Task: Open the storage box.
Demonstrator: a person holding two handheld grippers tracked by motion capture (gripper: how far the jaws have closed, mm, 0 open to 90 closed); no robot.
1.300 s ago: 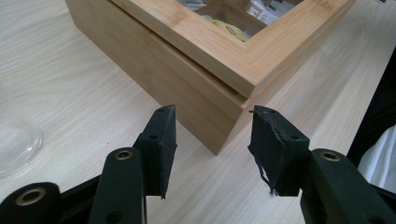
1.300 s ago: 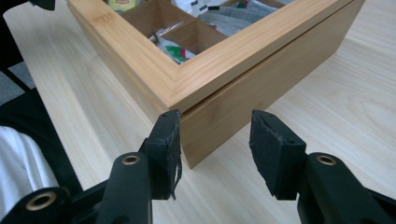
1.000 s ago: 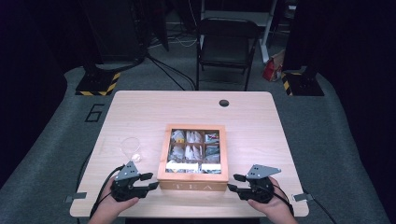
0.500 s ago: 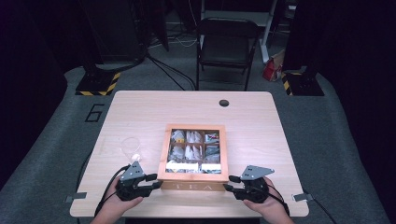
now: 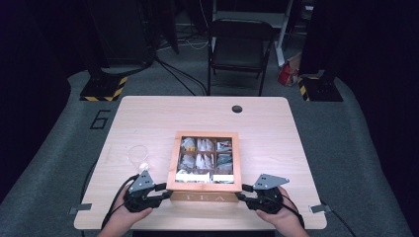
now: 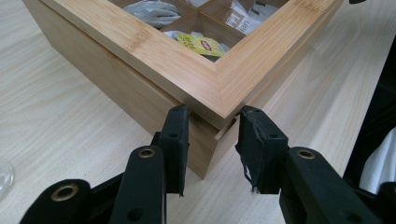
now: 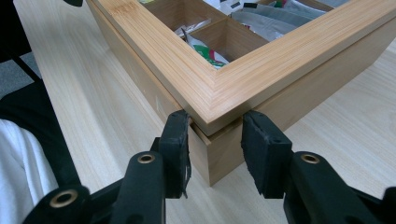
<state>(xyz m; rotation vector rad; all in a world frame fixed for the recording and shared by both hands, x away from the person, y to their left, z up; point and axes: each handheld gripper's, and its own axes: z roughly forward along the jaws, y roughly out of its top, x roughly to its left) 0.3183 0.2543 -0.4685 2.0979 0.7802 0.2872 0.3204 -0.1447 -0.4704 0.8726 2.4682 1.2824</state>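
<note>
A bamboo tea box (image 5: pixel 205 187) with a framed window lid sits mid-table, with tea bags in its compartments. My left gripper (image 5: pixel 165 191) is at its near-left corner. In the left gripper view the box corner (image 6: pixel 205 93) stands between the pads (image 6: pixel 176 140) of the left gripper (image 6: pixel 212 133). Those jaws have just been closing and now press on the two walls under the lid. My right gripper (image 5: pixel 241 196) is at the near-right corner. In the right gripper view the right gripper (image 7: pixel 215 133) is shut on the box corner (image 7: pixel 219 93), one pad on each wall.
A clear glass cup (image 5: pixel 138 155) stands on the table (image 5: pixel 148 118) left of the box, close to my left hand. The table has a cable hole (image 5: pixel 237 108) at the back. A folding chair (image 5: pixel 239 49) stands behind it. The near edge lies just under both hands.
Both grippers have drawn in slightly toward the box's near corners, and their jaws have closed onto them. The box has not moved.
</note>
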